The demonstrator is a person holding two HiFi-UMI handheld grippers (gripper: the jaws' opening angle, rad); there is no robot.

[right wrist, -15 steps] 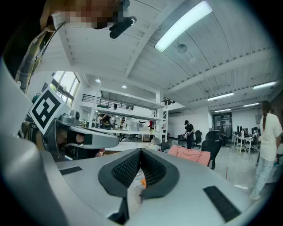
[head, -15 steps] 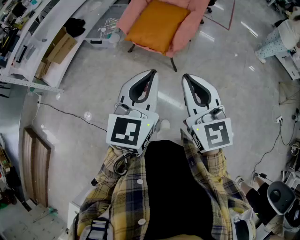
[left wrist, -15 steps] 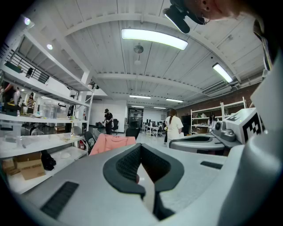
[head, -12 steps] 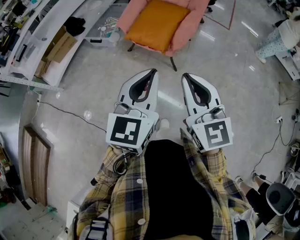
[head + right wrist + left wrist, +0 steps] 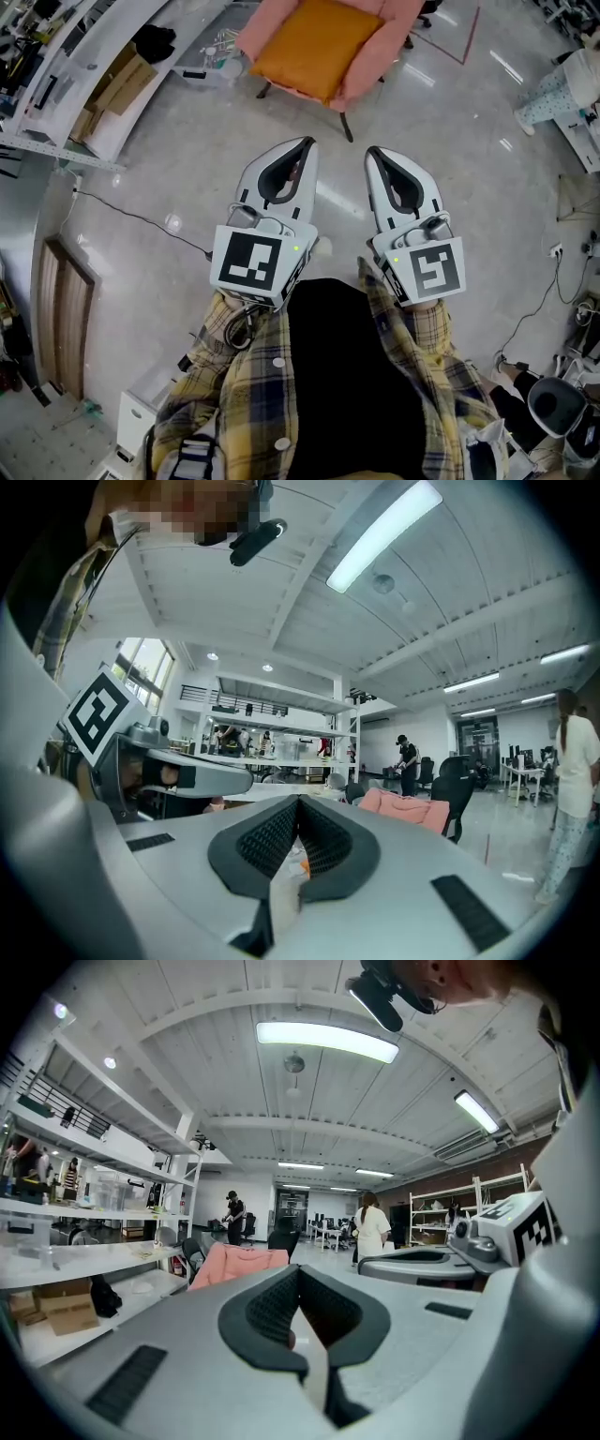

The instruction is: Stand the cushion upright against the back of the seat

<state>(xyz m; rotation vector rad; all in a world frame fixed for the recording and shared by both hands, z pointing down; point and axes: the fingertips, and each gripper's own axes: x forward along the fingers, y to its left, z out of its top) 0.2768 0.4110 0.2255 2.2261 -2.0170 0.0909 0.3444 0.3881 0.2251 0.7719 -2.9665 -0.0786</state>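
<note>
An orange cushion [image 5: 312, 46] lies flat on the seat of a pink armchair [image 5: 384, 47] at the top of the head view. My left gripper [image 5: 307, 142] and right gripper [image 5: 371, 152] are held side by side in front of my body, well short of the chair, both shut with nothing between the jaws. In the left gripper view the pink armchair [image 5: 239, 1265] shows beyond the closed left gripper [image 5: 299, 1270]. In the right gripper view the armchair [image 5: 408, 809] stands ahead to the right of the closed right gripper [image 5: 299, 802].
White shelving [image 5: 56, 84] with cardboard boxes [image 5: 120, 89] runs along the left. A clear bin [image 5: 211, 66] sits left of the chair. A cable [image 5: 131, 214] trails over the glossy floor. People stand far off [image 5: 371, 1229], and one person [image 5: 562, 89] at the right edge.
The chair and shelving have slid slightly in the head view as I step forward. Both grippers keep their pose and stay shut.
</note>
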